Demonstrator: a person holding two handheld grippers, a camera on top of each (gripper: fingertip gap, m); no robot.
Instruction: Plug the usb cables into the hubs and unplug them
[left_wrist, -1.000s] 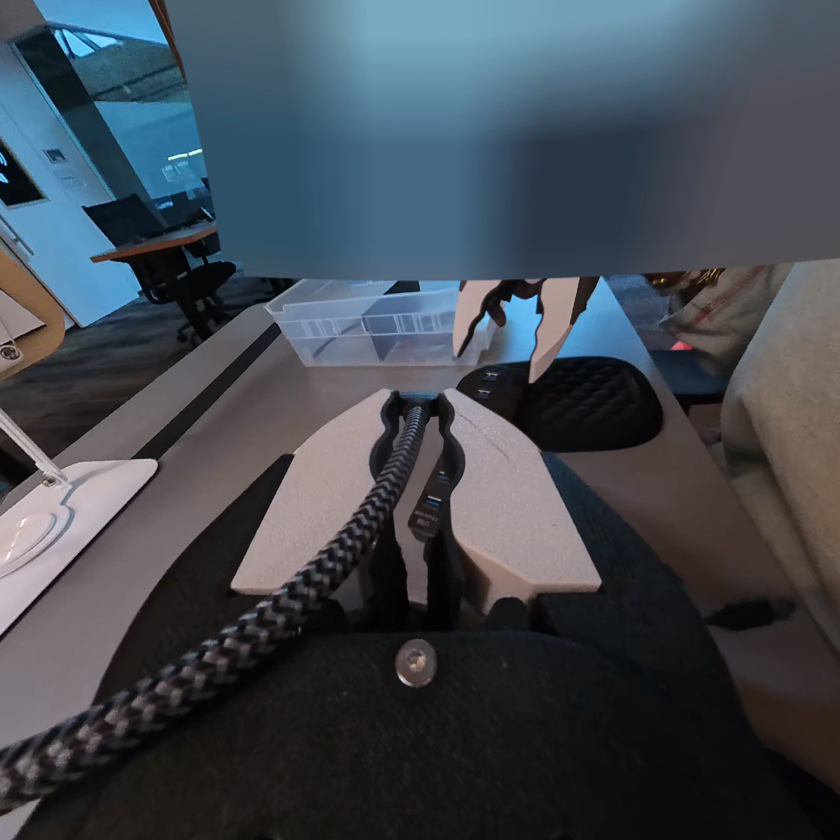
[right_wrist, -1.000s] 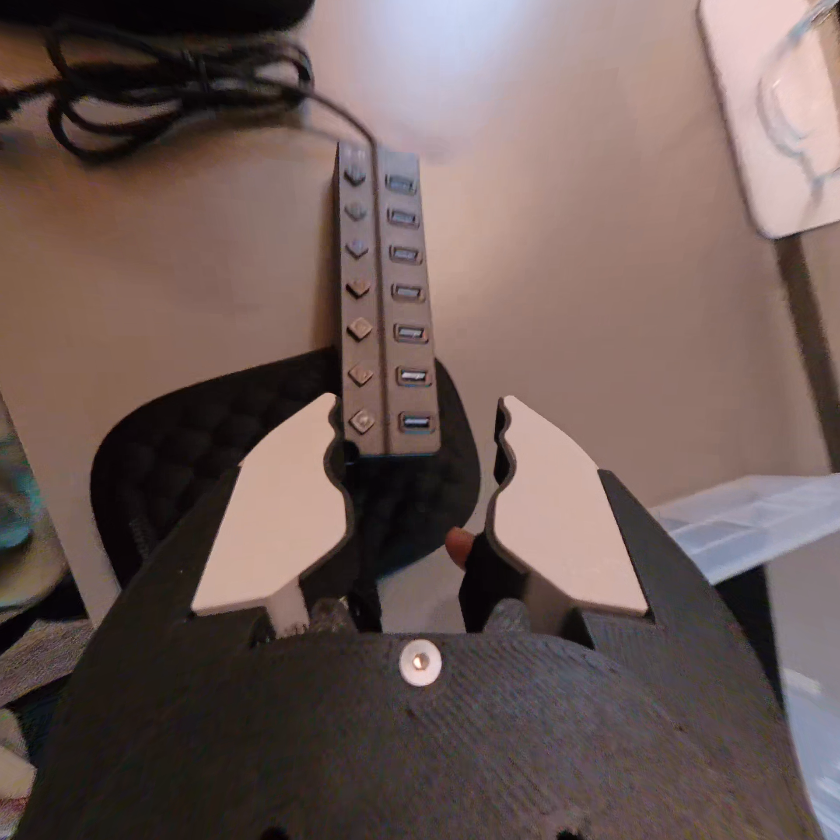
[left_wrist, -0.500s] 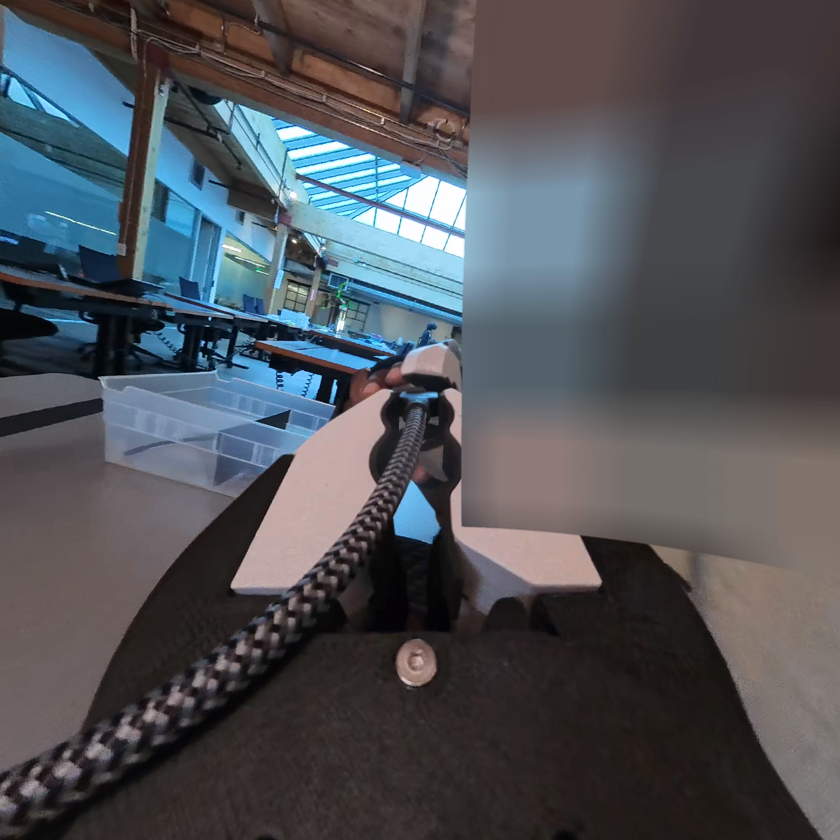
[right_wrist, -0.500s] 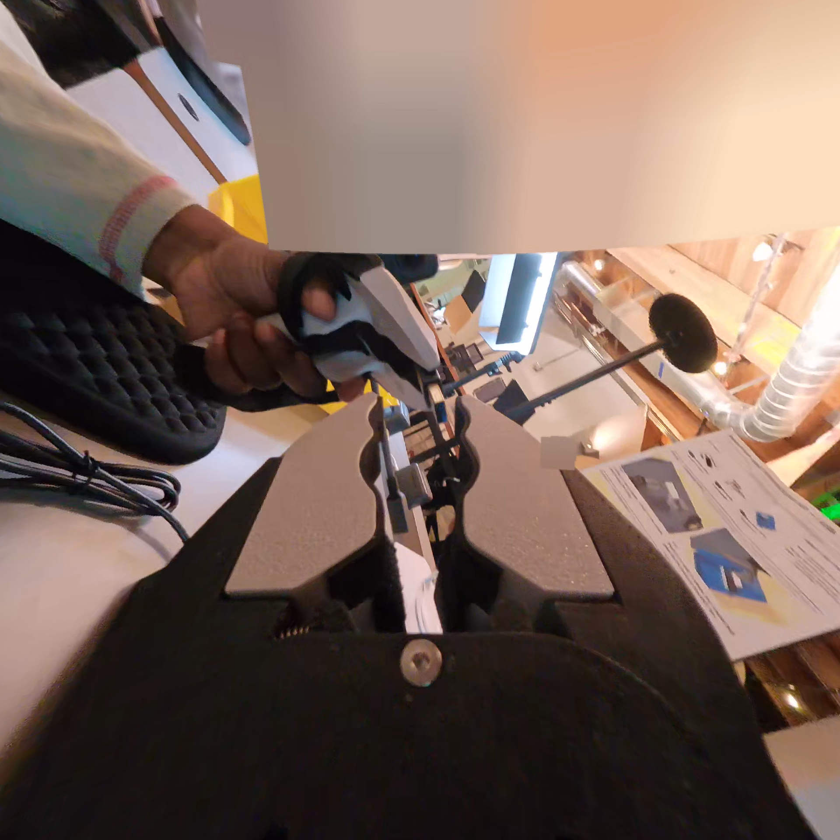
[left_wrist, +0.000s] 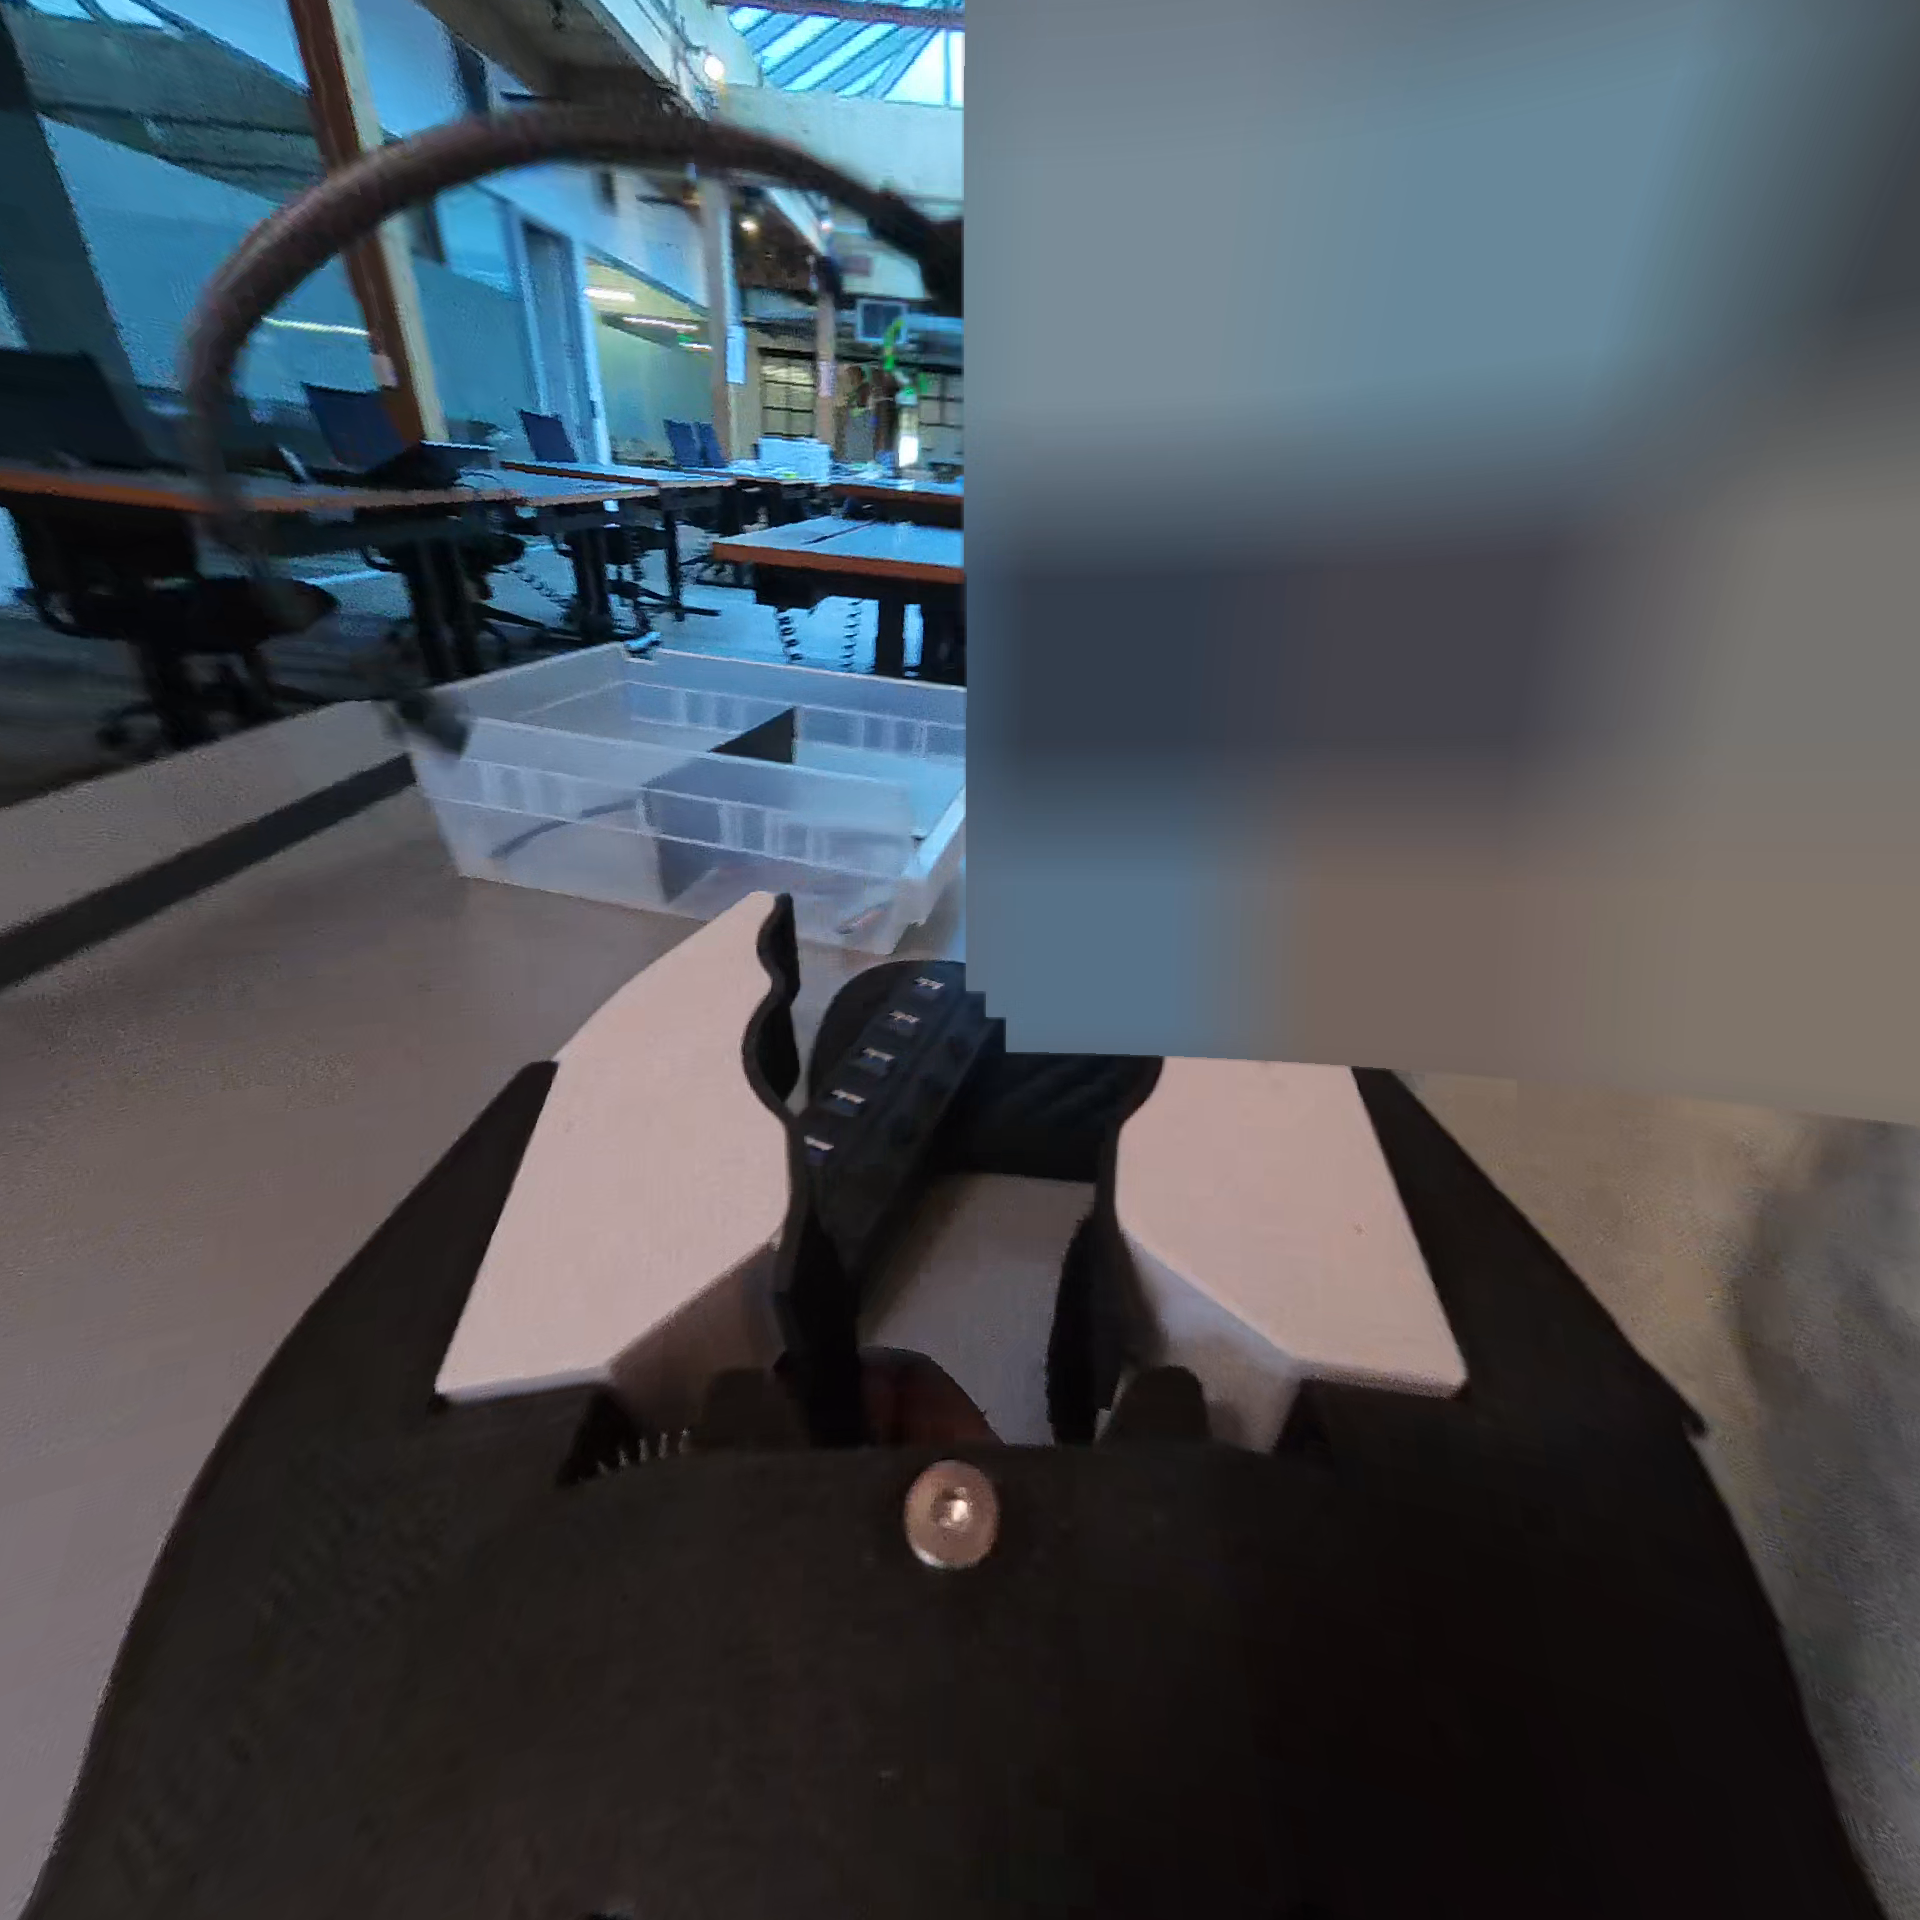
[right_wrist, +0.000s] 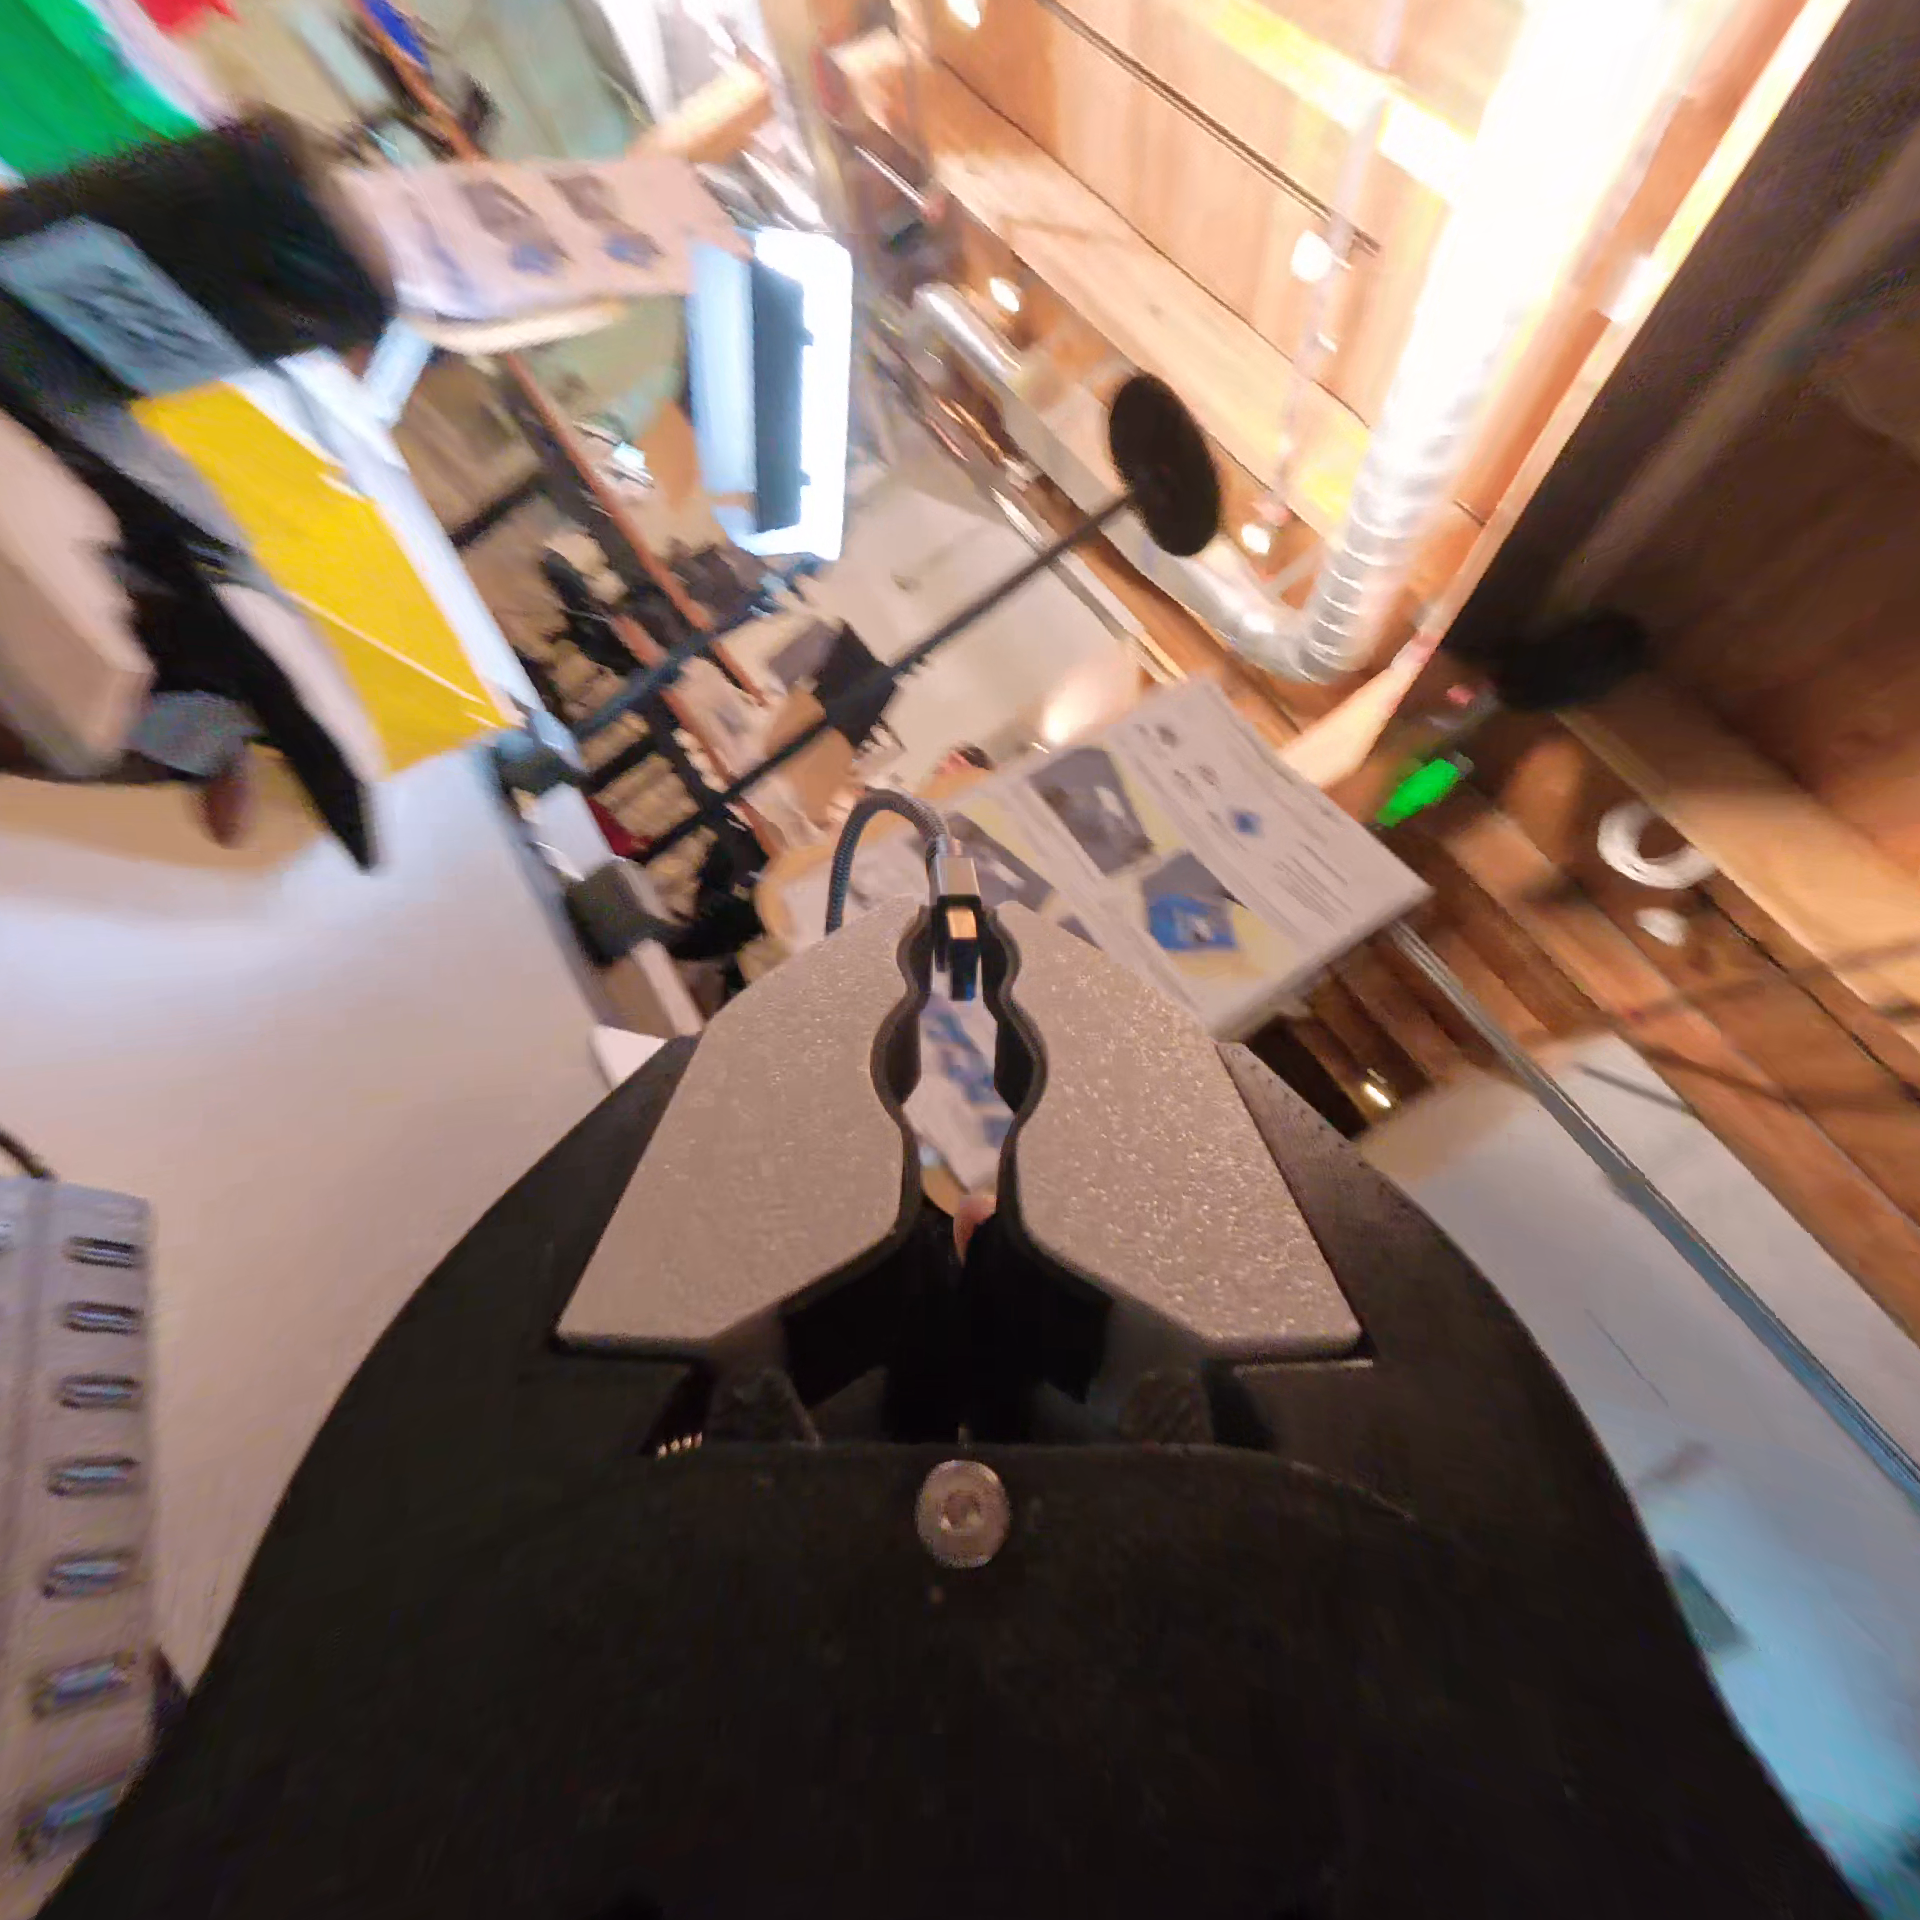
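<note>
The left gripper (left_wrist: 935, 1039) is seen in its own view with the fingers (left_wrist: 655, 1174) spread apart and nothing held between them; the tip of the right finger is hidden by a large blurred patch. Between the fingers, down on the counter (left_wrist: 260, 1091), a black USB hub (left_wrist: 883, 1081) is seen lying partly on a black quilted pad (left_wrist: 1049, 1112), its row of ports facing up. Beyond it a clear plastic divided bin (left_wrist: 675, 790) stands on the counter. A braided cable (left_wrist: 291, 239) is seen arching in the air across the upper left of this view, with its far end lost behind the blurred patch.

What holds that cable is shown only by the right wrist view: the right gripper (right_wrist: 958, 925) is clenched on the USB plug (right_wrist: 954, 925) at the very tips of its fingers (right_wrist: 790, 1143), and the braided cable bends away to the left just past the plug. In this view the gripper is pointed away from the counter, toward a tilted and blurred room with wooden beams and a silver duct (right_wrist: 1351, 582). At the left edge, a light grey hub (right_wrist: 73, 1455) with a row of ports is seen on the counter, well apart from the held plug. The black hub is not shown in this view.
</note>
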